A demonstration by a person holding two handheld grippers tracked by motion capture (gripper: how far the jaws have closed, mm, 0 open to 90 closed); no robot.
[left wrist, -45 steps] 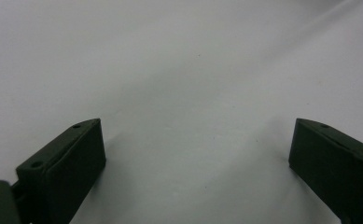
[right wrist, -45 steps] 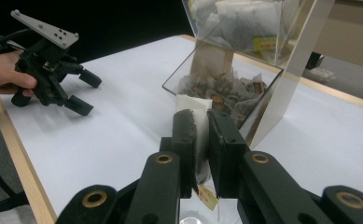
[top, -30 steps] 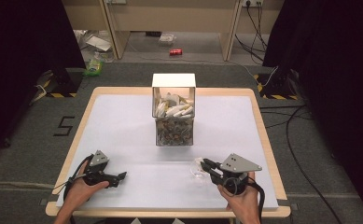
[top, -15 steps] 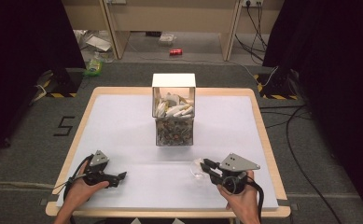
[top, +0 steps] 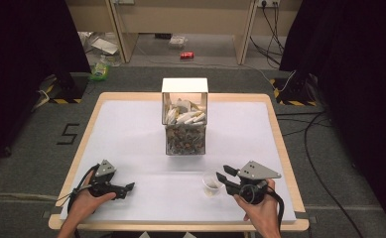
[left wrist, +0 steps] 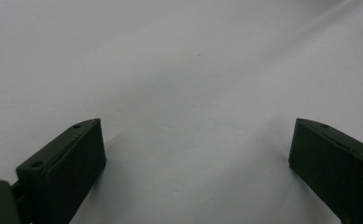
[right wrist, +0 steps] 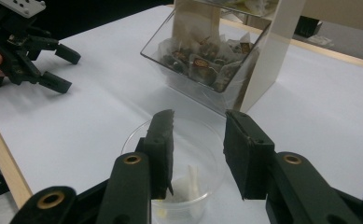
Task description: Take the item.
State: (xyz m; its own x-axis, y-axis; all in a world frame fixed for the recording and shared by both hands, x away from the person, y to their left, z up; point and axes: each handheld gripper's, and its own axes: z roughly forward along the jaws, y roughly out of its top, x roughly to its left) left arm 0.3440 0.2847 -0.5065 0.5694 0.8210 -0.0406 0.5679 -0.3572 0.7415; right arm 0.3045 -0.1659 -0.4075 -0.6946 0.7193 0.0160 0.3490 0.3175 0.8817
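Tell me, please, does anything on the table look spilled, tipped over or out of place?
Nothing stands out. The clear cup stands upright by the right gripper with a white packet inside. The dispenser box stands straight, its packets inside. No spill on the table.

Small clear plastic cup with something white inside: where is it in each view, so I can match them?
High view: small clear plastic cup at front right.
Right gripper view: bottom centre.
Left gripper view: white table cover.
Shared landmark: clear-fronted dispenser box.
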